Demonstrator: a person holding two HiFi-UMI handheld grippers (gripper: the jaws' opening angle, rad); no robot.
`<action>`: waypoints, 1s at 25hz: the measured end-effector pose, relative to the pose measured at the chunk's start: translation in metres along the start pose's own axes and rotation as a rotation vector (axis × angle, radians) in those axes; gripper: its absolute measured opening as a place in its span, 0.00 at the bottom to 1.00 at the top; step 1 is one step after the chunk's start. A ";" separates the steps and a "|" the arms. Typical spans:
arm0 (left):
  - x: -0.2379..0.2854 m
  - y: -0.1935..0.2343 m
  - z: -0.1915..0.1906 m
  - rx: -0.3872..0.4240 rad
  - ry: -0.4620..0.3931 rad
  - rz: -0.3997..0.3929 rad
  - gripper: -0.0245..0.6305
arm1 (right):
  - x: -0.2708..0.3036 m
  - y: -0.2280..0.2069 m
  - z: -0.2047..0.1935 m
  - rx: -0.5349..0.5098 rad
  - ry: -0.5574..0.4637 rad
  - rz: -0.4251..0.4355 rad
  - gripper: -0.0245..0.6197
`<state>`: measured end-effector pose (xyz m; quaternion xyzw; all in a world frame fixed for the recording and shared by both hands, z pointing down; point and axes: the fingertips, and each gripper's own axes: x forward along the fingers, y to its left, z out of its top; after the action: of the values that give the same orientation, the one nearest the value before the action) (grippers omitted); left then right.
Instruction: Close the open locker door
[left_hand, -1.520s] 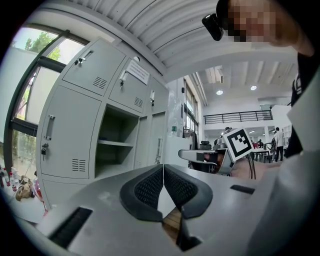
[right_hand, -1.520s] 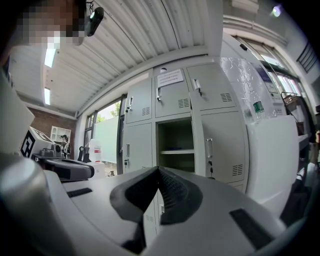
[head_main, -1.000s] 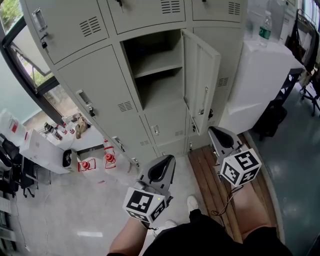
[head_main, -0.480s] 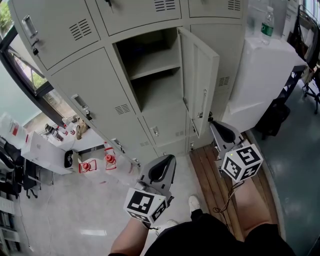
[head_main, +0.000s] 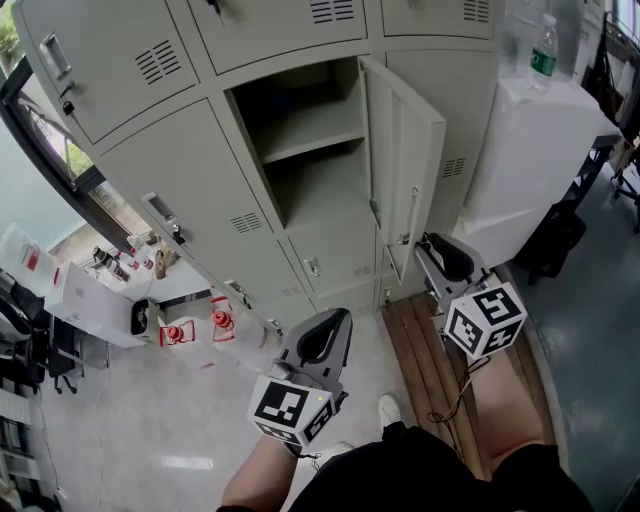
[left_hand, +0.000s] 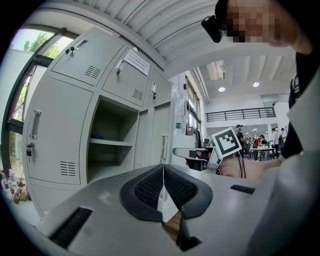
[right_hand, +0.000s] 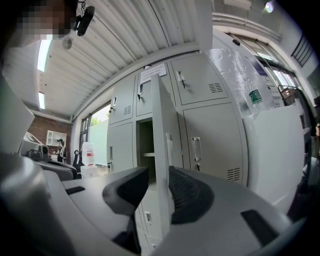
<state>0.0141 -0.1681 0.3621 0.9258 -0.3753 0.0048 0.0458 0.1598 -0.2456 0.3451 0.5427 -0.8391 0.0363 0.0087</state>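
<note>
The open locker door (head_main: 405, 160) stands swung out to the right of its empty shelved compartment (head_main: 305, 150), in a wall of grey lockers. My right gripper (head_main: 441, 256) is just right of the door's lower corner, pointing up at it. Its jaws are opening. In the right gripper view the door's edge (right_hand: 162, 145) shows through the gap of the right gripper (right_hand: 159, 192), beyond the tips, and the pads press on nothing. My left gripper (head_main: 322, 340) hangs lower, left of the door, shut and empty. The left gripper (left_hand: 163, 186) has its pads together in its own view.
A white cabinet (head_main: 530, 150) with a water bottle (head_main: 545, 55) on top stands right of the lockers. Wooden boards (head_main: 420, 350) lie under the right gripper. Red-and-white bottles (head_main: 220, 320) and clutter sit on the floor at left, below a window (head_main: 50, 140).
The right gripper's jaws have parted from shut. It has edged slightly up toward the door's lower corner. The left gripper has stayed where it was.
</note>
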 end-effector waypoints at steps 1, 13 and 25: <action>0.001 0.001 0.000 -0.001 0.000 0.003 0.07 | 0.002 -0.001 0.000 -0.003 0.000 -0.001 0.32; 0.009 0.014 -0.003 -0.025 -0.005 0.048 0.07 | 0.025 -0.007 0.002 -0.020 0.005 0.045 0.39; 0.013 0.023 -0.003 -0.027 -0.010 0.087 0.07 | 0.040 -0.005 0.002 -0.013 0.012 0.101 0.35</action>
<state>0.0078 -0.1933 0.3671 0.9078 -0.4156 -0.0030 0.0564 0.1479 -0.2845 0.3458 0.4994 -0.8656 0.0347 0.0153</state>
